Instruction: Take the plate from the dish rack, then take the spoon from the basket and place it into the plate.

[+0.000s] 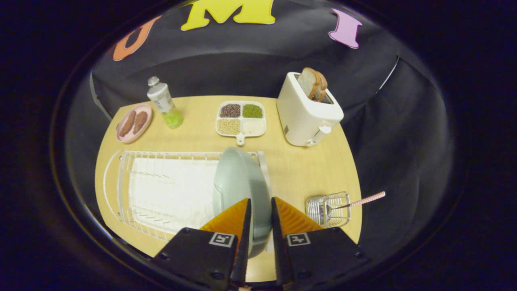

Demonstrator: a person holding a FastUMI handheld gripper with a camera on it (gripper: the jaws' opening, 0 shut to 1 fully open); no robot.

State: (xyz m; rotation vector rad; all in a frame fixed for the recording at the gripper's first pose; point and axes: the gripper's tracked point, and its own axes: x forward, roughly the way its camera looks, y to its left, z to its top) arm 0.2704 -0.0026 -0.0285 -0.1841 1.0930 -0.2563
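My gripper [260, 206] straddles the rim of the pale green ceramic plate [238, 182], fingers apparently pinching it. The plate stands in the white wire dish rack [161, 190]. Lifting remains; the pink-handled spoon [355, 202] waits in its small wire basket [329, 210].

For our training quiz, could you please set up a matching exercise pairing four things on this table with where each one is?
Things:
1. plate
2. spoon
3. bread
4. bottle

Places:
A. sticking up out of the toaster
B. in the small wire basket, handle poking out
C. on edge in the dish rack, rim between the gripper fingers
D. beside the pink dish

Pairs: 1-C, 2-B, 3-A, 4-D
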